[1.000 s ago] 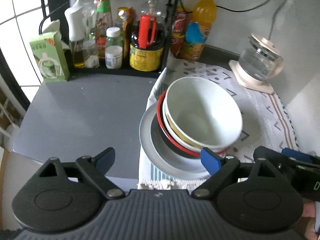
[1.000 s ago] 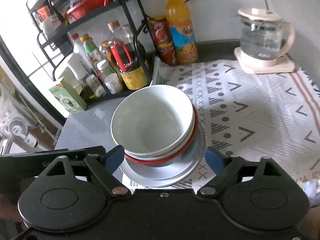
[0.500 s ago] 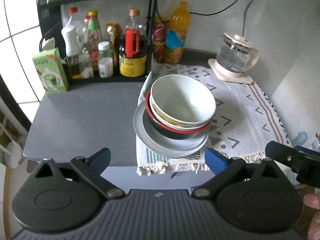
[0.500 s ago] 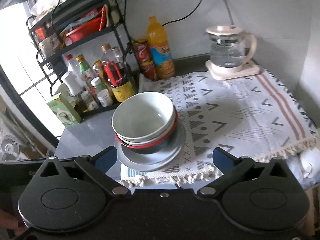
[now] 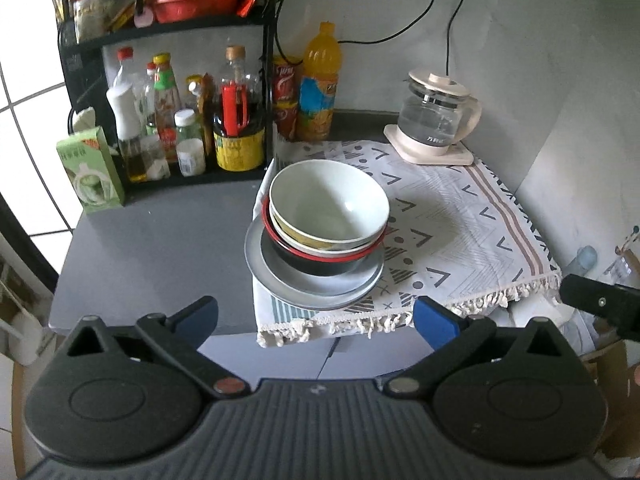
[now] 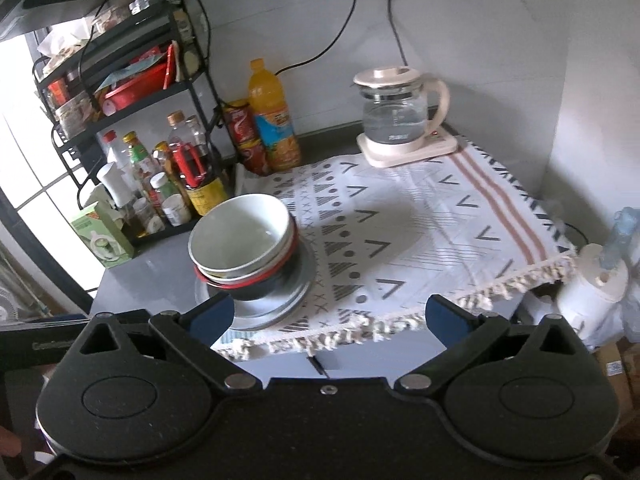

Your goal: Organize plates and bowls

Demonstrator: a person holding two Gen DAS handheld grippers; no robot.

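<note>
We hold the left gripper with its jaws spread wide and nothing between them; they have just been opening. The right gripper is likewise spread wide and empty, its jaws having just been opening too. Neither touches the dishes.

Ahead of both grippers stands the stack of dishes, near the front edge of the grey counter. At the bottom lies a grey plate, resting partly on the left end of the patterned cloth and partly over the bare counter. On the plate sits a black bowl with a red rim; nested in it is a bowl with a yellow outside, and on top a white bowl. All the bowls open upward; the upper ones lean slightly to one side. The white bowl appears empty.

Behind the stack, a black rack holds sauce bottles and jars on its lower shelf and a red basin above. An orange drink bottle stands beside the rack, and a glass kettle, holding clear water, sits on its base at the far corner of the cloth.

The left view shows part of the right gripper at its right edge. Only the right view shows a white jug beyond the cloth's fringe.
</note>
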